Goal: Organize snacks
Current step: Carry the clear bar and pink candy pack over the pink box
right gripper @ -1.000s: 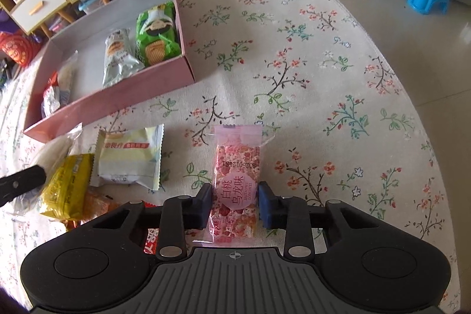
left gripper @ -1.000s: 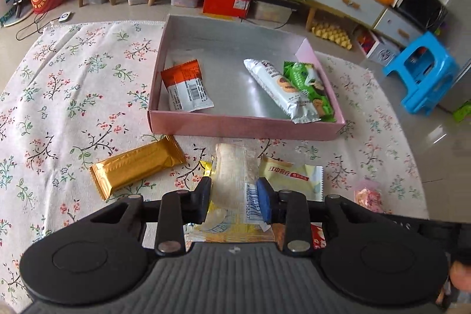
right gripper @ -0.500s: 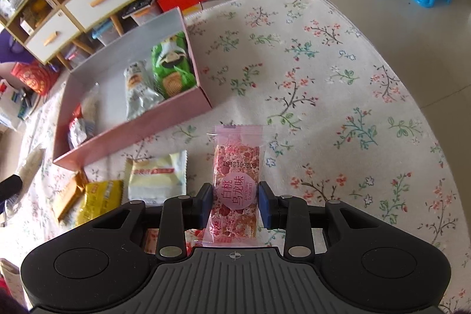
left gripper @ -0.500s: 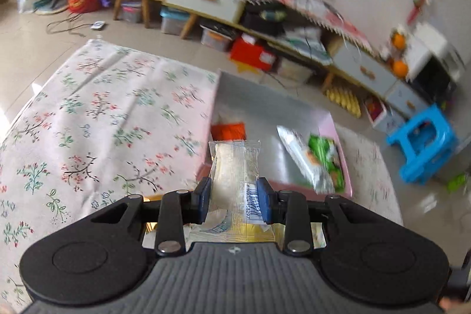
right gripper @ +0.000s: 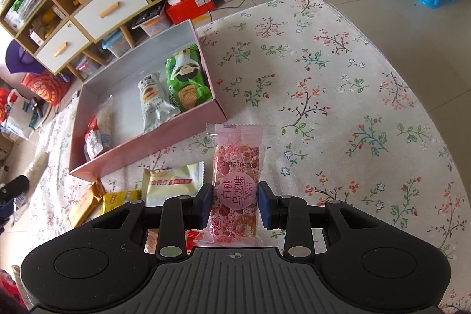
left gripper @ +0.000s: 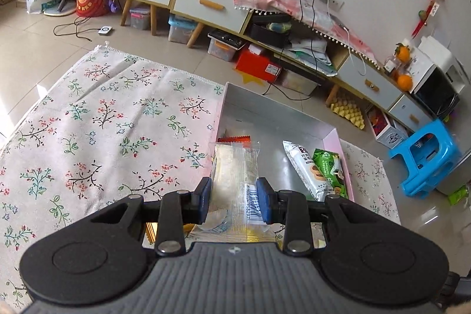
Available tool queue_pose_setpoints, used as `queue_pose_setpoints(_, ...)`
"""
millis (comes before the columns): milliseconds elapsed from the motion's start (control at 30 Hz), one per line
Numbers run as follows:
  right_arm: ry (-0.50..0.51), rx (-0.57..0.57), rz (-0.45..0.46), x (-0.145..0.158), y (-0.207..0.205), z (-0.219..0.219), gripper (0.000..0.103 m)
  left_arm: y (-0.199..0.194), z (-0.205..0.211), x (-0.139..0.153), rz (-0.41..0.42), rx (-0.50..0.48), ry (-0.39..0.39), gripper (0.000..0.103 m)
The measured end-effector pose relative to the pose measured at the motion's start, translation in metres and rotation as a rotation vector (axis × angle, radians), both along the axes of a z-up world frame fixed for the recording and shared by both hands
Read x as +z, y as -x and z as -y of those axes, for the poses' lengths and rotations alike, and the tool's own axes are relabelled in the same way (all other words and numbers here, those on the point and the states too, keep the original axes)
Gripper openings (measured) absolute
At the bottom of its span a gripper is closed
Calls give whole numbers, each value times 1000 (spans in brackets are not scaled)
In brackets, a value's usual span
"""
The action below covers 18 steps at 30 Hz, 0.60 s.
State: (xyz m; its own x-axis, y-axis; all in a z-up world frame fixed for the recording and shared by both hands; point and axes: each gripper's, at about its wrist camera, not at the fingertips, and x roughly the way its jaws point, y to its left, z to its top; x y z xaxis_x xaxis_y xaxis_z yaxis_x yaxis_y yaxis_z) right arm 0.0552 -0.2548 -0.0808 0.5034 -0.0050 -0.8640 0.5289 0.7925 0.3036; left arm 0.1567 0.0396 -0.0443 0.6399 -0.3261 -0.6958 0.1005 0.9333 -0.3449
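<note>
My left tool (left gripper: 235, 203) grips a clear-wrapped snack (left gripper: 235, 181) at lower centre; my right tool (right gripper: 235, 206) clamps a pink snack (right gripper: 238, 184), pink box (right gripper: 153, 137) upper left.

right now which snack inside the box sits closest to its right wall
The green packet, lying right along the pink box's right wall. The white-grey packet lies beside it toward the middle; the orange one is at the far left.

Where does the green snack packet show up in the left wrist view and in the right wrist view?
Left wrist: green packet lies right of centre, against the box's right wall.
Right wrist: green packet lies upper left of centre, against the same wall.
Shared landmark: the pink box, with the silver packet beside the green one.
</note>
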Motion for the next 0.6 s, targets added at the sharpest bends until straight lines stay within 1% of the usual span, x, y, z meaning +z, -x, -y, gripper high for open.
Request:
queue_pose_setpoints(100, 2, 2, 7, 2, 0, -1, 31, 1, 6, 0, 10, 3, -40, 30)
queue_pose_setpoints(400, 9, 20, 30, 8, -9, -11, 31, -2, 13, -2, 16, 2, -71, 30)
queue_pose_setpoints(500, -5, 34, 62, 13, -17, -16, 31, -6, 18, -2, 27, 2, -80, 30)
queue_pose_setpoints(600, 17, 59, 95, 19, -28, -24, 31, -10, 23, -2, 45, 2, -91, 29)
